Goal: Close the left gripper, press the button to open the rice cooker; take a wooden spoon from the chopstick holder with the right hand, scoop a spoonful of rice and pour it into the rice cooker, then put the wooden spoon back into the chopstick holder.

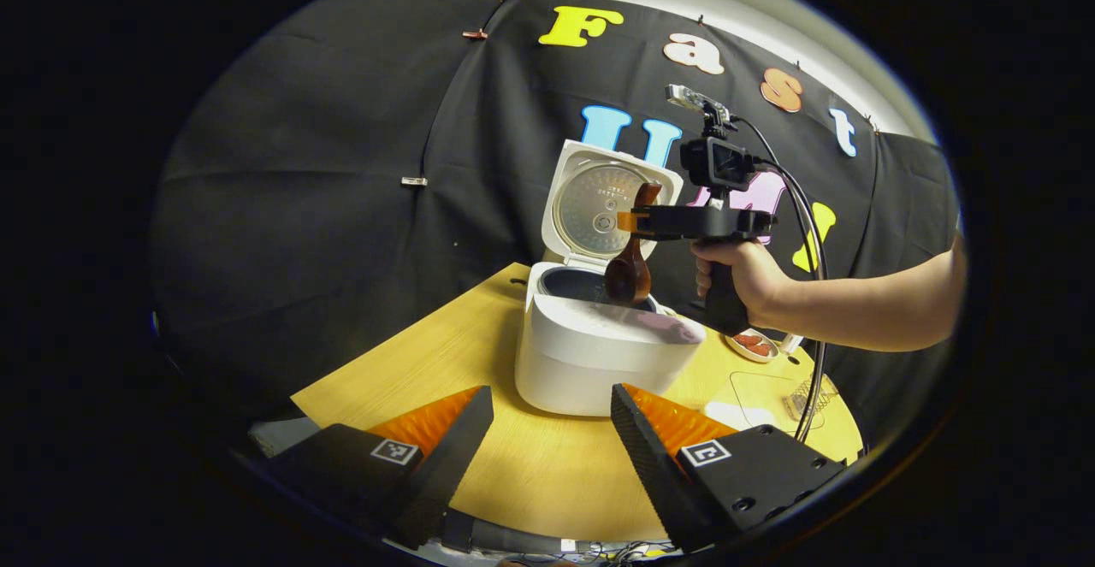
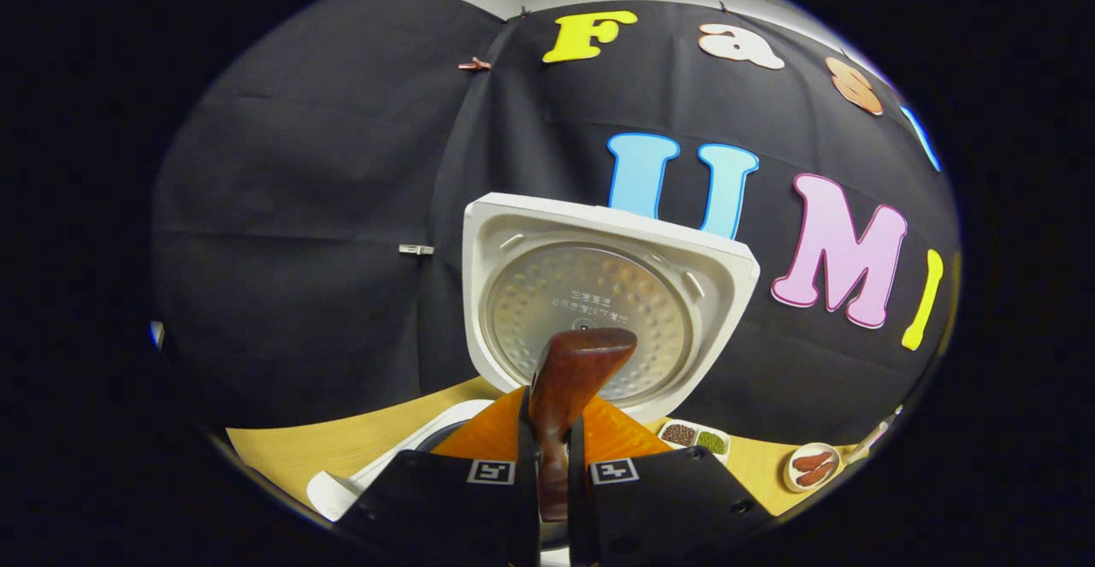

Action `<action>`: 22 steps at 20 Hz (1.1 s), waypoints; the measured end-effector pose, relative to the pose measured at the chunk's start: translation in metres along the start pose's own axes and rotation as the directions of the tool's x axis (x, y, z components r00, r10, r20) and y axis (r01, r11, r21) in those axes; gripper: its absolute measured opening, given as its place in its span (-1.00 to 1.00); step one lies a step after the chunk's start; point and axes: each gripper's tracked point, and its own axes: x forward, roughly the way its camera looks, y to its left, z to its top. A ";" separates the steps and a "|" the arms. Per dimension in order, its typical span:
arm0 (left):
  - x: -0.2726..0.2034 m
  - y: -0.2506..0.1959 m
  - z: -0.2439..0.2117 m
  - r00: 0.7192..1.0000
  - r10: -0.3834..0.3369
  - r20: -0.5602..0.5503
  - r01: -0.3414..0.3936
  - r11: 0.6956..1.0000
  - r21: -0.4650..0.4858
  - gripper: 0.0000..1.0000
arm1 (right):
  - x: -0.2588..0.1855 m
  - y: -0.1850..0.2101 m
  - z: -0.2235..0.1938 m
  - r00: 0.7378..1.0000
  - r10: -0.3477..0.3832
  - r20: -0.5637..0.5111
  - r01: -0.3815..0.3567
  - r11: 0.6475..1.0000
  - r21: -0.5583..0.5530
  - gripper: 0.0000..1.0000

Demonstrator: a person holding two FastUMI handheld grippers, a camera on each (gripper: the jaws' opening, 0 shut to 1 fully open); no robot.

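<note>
The white rice cooker [image 1: 590,353] stands on the wooden table with its lid [image 1: 603,208] raised. A hand holds my right gripper [image 1: 631,222] above the pot, shut on the brown wooden spoon [image 1: 630,269], whose bowl hangs downward over the dark inner pot [image 1: 586,286]. In the right gripper view the spoon's handle [image 2: 566,379] rises between the closed fingers of my right gripper [image 2: 552,430], in front of the open lid [image 2: 599,293]. My left gripper [image 1: 552,413] is open, low and in front of the cooker, holding nothing.
The wooden table [image 1: 479,345] ends at a rounded edge on the left. A small oval dish with reddish pieces [image 1: 753,345] lies right of the cooker, and a wire holder [image 1: 811,396] stands nearer. A divided tray of grains [image 2: 695,437] sits behind the cooker.
</note>
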 end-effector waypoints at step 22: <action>-0.009 -0.076 0.017 0.995 -0.104 0.004 0.103 0.990 0.091 0.91 | -0.165 -0.177 0.094 0.966 -0.230 0.116 0.202 0.956 0.212 -0.66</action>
